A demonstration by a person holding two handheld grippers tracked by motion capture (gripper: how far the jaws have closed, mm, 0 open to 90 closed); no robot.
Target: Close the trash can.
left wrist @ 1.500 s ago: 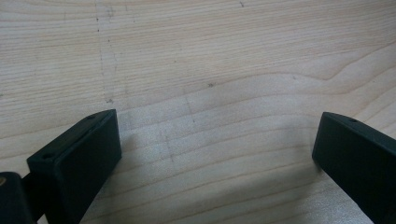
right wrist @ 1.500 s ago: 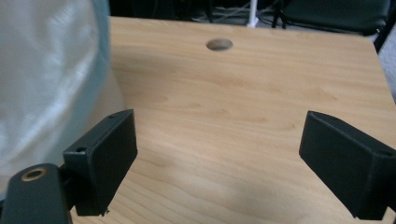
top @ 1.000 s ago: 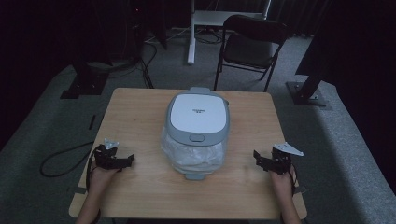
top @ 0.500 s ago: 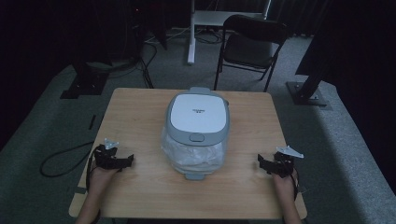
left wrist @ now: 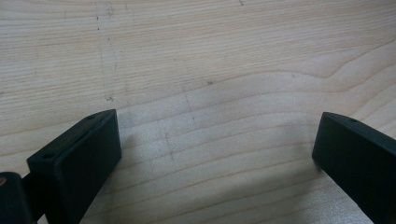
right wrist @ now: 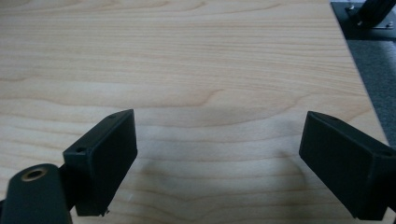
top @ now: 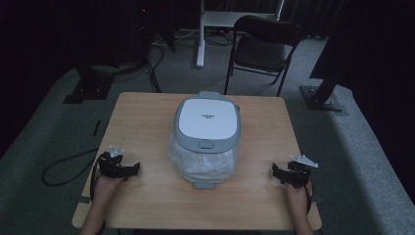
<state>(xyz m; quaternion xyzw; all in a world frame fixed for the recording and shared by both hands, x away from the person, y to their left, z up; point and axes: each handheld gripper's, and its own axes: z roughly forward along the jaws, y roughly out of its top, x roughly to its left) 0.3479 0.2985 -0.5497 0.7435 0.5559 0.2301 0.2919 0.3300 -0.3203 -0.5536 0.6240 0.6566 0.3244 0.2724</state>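
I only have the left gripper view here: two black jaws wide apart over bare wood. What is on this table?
Observer: A white and grey lidded appliance sits mid-table, lid shut.
Operator: Anything else by it?
Observer: A clear plastic bag lies against its near side.
Operator: And the other gripper?
Observer: The right gripper rests near the table's right edge, jaws open, holding nothing.
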